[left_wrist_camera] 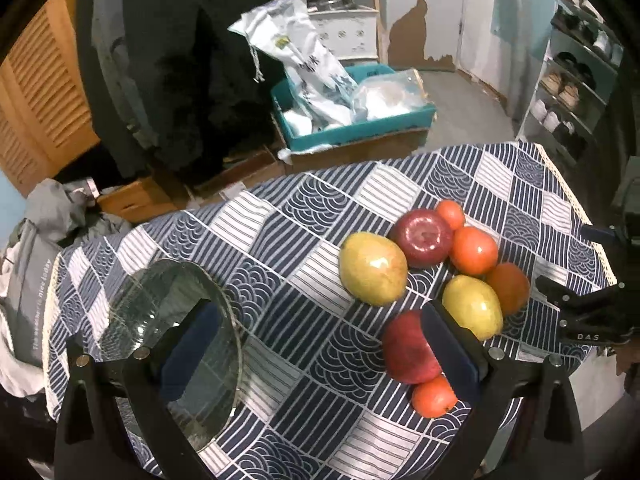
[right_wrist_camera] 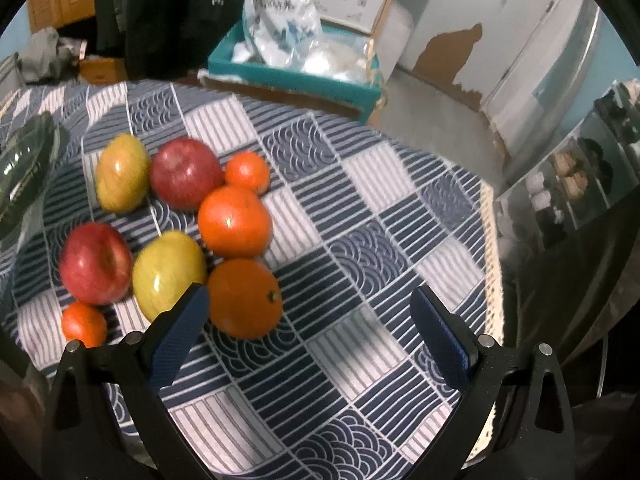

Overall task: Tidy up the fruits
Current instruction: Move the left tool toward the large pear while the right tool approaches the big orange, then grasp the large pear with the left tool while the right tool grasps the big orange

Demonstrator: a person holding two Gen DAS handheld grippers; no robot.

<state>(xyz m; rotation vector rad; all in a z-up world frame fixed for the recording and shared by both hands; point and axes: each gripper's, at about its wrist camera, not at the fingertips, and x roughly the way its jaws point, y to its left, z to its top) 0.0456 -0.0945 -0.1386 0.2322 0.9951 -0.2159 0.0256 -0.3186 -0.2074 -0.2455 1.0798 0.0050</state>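
Observation:
Several fruits lie clustered on the patterned tablecloth (left_wrist_camera: 280,232): two red apples (left_wrist_camera: 422,236) (right_wrist_camera: 95,263), two yellow-green pears (left_wrist_camera: 373,268) (right_wrist_camera: 168,272), and several oranges and tangerines (right_wrist_camera: 235,220) (right_wrist_camera: 243,298). A clear glass bowl (left_wrist_camera: 176,340) stands at the left; its edge shows in the right wrist view (right_wrist_camera: 24,168). My left gripper (left_wrist_camera: 320,354) is open and empty, its right finger beside the near apple (left_wrist_camera: 408,348). My right gripper (right_wrist_camera: 310,330) is open and empty; its left finger is by the big orange.
The right gripper's black body (left_wrist_camera: 588,312) shows at the right of the left wrist view. The table's edge (right_wrist_camera: 490,248) runs along the right. Beyond it stand a teal box with bags (left_wrist_camera: 352,120), a shoe rack (left_wrist_camera: 576,84) and cardboard boxes.

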